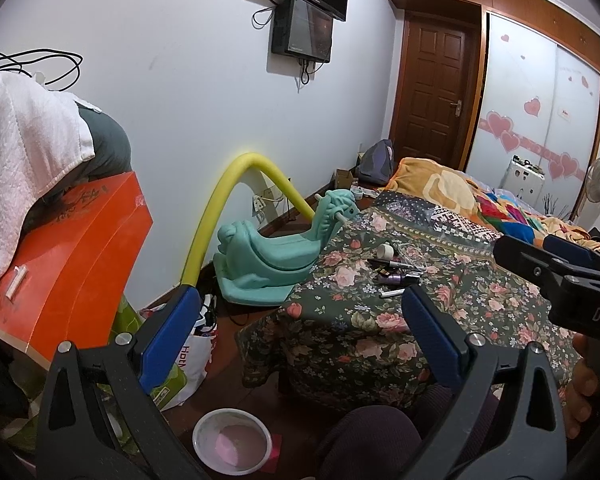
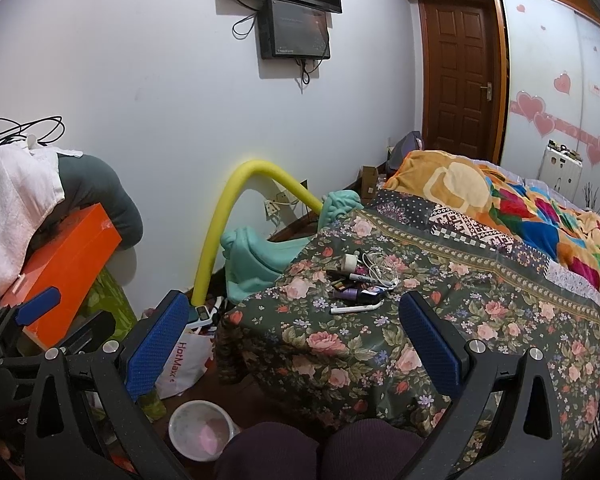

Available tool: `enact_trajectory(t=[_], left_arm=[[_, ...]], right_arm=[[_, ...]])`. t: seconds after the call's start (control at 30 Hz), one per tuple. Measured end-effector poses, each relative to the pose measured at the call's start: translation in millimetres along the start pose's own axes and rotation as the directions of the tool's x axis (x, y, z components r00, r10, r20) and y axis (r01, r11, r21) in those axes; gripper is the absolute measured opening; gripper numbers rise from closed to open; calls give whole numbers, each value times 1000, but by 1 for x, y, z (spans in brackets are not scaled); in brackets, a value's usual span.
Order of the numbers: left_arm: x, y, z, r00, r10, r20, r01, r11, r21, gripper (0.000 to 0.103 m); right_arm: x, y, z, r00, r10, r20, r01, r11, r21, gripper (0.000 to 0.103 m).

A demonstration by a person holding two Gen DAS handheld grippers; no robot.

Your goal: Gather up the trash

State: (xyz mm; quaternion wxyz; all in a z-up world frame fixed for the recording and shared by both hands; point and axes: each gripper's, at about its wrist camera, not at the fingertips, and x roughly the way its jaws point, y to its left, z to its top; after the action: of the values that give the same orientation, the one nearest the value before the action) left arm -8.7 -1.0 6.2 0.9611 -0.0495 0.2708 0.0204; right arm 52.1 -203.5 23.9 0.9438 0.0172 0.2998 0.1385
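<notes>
Pink-lined white bin by knees

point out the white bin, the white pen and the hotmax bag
white bin [image 1: 204, 434]: left wrist view, on its left rim
white pen [image 2: 354, 309]: right wrist view, mid barrel
hotmax bag [image 2: 184, 364]: right wrist view, printed side

The right tool hangs with its blue pads wide apart and nothing between them, above the near corner of the floral bedspread. Beyond it a small litter of tubes, a marker and a white cord lies on the bed. A white bin stands on the floor beside the person's knees.
</notes>
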Motion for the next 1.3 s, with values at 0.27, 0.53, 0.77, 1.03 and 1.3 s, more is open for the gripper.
enact_trajectory(t=[0.27, 0.53, 0.77, 1.03, 1.3], left_arm=[[0, -3, 2, 1000, 10, -5, -10, 1000, 4, 101], [11, -19, 12, 999, 34, -18, -34, 999, 17, 101], [41, -43, 24, 999, 34, -34, -33, 999, 28, 102], [98, -77, 37, 997, -1, -77, 2, 1000, 17, 102], [175, -114, 34, 982, -53, -180, 60, 998, 34, 91]], right_arm=[[4, -1, -1, 1000, 9, -19, -9, 1000, 11, 103], [15, -22, 3, 1000, 7, -27, -6, 999, 36, 103], [33, -56, 11, 999, -49, -23, 49, 998, 38, 103], [70, -108, 17, 992, -111, -58, 112, 994, 20, 103], [123, -153, 9, 983, -83, -164, 87, 996, 17, 103]])
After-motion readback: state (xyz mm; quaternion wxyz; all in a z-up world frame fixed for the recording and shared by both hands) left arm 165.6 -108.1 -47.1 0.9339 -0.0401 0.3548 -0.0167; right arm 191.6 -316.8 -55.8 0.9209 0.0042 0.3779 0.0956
